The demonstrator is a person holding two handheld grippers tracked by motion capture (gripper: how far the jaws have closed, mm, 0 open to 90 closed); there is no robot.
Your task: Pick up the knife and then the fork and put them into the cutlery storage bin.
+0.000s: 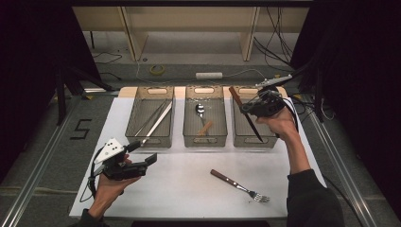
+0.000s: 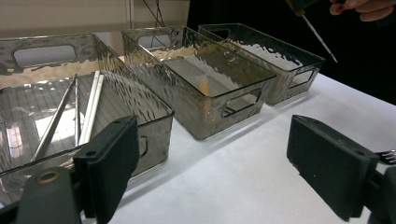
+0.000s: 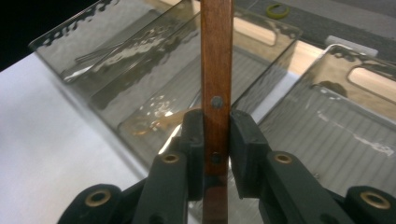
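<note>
Right claw (image 3: 216, 135) clamps the knife (image 1: 246, 113) by its wooden handle above the right bin (image 1: 255, 138); left claw (image 2: 210, 163) gapes empty. Risk: narrow grip lets the blade swing below, striking the bin wall.

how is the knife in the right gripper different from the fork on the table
The knife is clamped by its handle in the right gripper above the right bin; the fork lies loose on the white mat. The knife ends in a dark pointed blade, the fork in tines. Both have brown wooden handles.
</note>
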